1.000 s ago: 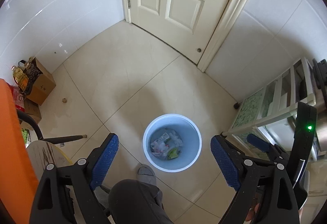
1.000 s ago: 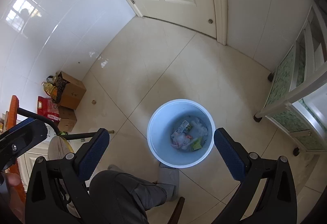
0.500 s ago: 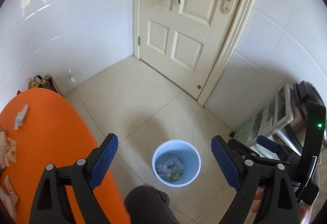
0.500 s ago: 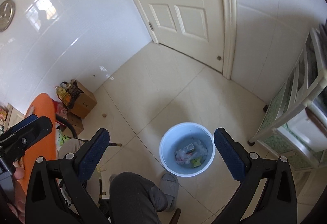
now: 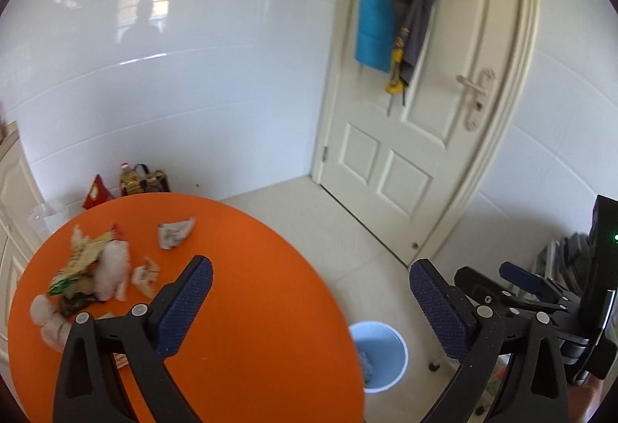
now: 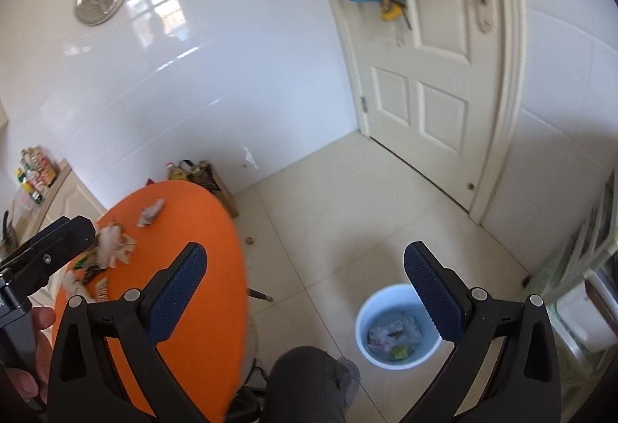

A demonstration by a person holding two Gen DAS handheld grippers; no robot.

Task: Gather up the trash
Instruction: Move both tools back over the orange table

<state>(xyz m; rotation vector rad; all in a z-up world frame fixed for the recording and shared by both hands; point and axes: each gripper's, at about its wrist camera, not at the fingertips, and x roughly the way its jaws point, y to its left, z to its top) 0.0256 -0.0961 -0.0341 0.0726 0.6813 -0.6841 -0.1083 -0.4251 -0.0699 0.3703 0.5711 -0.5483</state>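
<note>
Left gripper (image 5: 309, 301) angles downward, jaws opening, nothing between; right gripper (image 6: 305, 291) gapes empty at its 3 o'clock.

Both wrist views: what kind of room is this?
Most likely a home kitchen or dining corner. White tiled walls, a panelled door with garments hung on it, a round orange table strewn with wrappers and tissues, a blue bin on the tiled floor, and bottles on a cabinet at the left.
</note>
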